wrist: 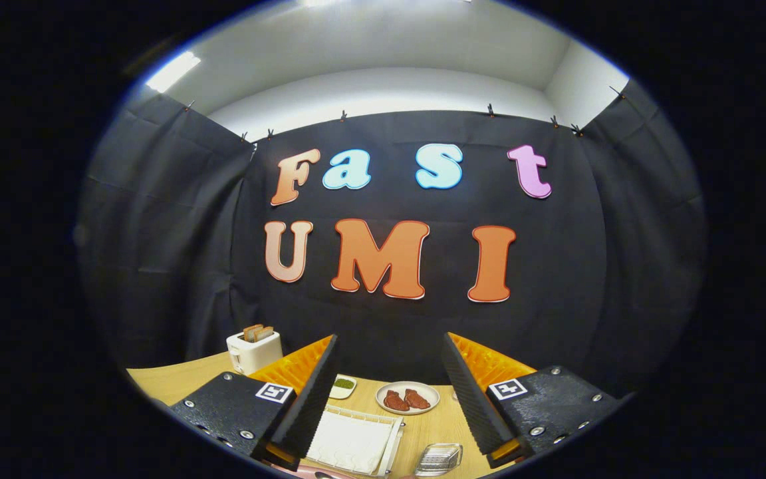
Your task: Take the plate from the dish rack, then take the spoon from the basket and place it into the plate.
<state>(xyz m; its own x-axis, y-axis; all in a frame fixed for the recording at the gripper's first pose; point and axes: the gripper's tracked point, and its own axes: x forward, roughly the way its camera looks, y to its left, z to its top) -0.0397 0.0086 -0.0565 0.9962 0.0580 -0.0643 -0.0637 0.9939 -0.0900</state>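
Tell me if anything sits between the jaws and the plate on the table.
Nothing visible does. The gripper has its jaws open and empty, and the plate lies beyond them on the table; the white tray sits nearer, beside that line.

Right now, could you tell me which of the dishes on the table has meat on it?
The round plate beyond the open tongs holds two brown pieces; the small dish beside it holds something green.

The tongs [389,392] are spread wide above the wooden desk [177,379], with nothing between the fingers. Between and beyond them stands a round plate [407,397] with two pieces of meat. A white tray [351,442] lies nearer, a small green-filled dish [343,385] beside it. A white toaster [254,350] with bread stands beyond the left finger.
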